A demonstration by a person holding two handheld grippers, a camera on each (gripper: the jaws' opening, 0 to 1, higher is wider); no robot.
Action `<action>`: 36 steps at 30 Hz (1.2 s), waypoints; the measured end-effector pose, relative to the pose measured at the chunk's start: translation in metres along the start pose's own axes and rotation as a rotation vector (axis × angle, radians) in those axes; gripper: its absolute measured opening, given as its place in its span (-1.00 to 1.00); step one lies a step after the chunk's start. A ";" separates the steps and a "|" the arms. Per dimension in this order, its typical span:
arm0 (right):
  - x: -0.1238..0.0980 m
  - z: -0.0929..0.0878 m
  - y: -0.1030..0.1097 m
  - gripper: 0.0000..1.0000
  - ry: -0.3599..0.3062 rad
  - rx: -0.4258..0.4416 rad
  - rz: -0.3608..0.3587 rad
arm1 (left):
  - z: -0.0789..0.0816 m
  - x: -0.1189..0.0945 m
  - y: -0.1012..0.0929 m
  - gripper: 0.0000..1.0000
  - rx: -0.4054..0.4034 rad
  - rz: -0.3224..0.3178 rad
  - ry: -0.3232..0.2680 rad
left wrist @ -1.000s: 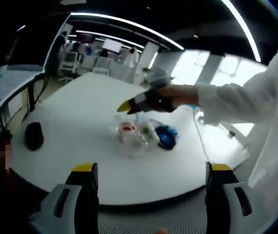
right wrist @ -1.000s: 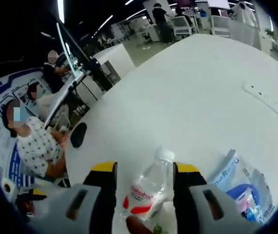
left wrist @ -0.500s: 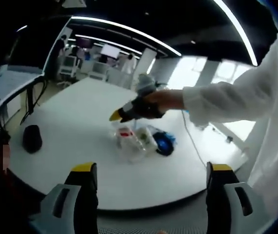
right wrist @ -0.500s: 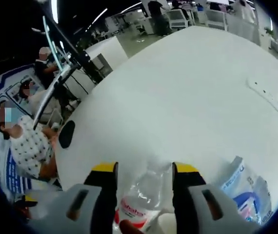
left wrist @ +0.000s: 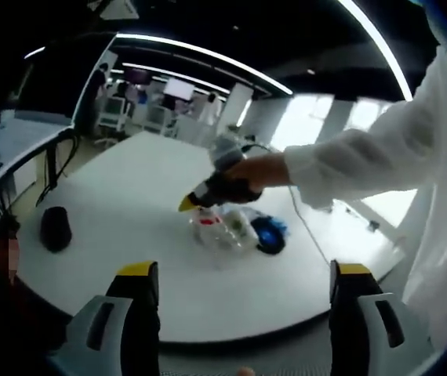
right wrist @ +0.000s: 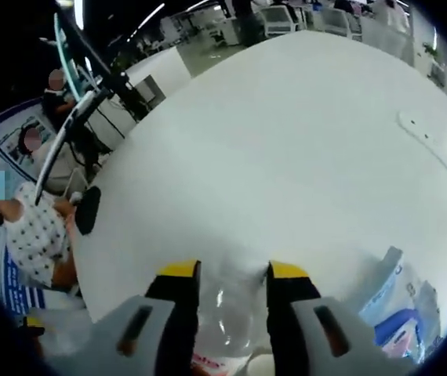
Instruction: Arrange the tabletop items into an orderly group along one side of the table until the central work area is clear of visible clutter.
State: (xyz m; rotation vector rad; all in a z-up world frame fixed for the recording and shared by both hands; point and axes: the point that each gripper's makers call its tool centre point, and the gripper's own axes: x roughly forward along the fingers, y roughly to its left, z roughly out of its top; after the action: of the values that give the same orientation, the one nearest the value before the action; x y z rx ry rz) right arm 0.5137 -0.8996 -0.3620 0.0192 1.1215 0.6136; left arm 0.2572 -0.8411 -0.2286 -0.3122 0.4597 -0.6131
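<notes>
A clear plastic bottle (right wrist: 227, 313) with a red label lies on the white table (right wrist: 286, 141). My right gripper (right wrist: 231, 270) has its yellow-tipped jaws pressed against both sides of it. In the left gripper view a hand in a white sleeve holds that right gripper (left wrist: 208, 194) over the bottle (left wrist: 208, 227), which sits in a small pile with a clear bag (left wrist: 238, 229) and a blue item (left wrist: 269, 233). My left gripper (left wrist: 245, 270) hangs wide open in front of the table's near edge, holding nothing. A blue and white packet (right wrist: 400, 301) lies just right of the bottle.
A black object (left wrist: 55, 229) sits near the table's left edge (right wrist: 88, 209). A thin cable (left wrist: 306, 227) runs across the table past the pile. Seated people (right wrist: 27, 227) are beside the table at the left. Desks and chairs stand beyond the far side.
My right gripper has moved forward over the bottle and its jaws have narrowed onto it. The left gripper has stayed open and nearly still.
</notes>
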 end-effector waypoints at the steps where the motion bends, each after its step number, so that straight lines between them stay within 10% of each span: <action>1: 0.000 0.001 0.000 -0.45 -0.003 0.009 0.004 | -0.001 0.000 0.000 0.68 0.005 0.000 0.003; 36: -0.035 0.018 0.006 -0.62 -0.159 0.078 0.078 | -0.006 0.003 0.007 0.55 0.022 0.011 0.038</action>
State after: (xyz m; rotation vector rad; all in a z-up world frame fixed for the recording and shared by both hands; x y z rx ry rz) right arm 0.5158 -0.9057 -0.3226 0.1769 0.9937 0.6267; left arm 0.2595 -0.8384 -0.2377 -0.2776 0.4903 -0.6132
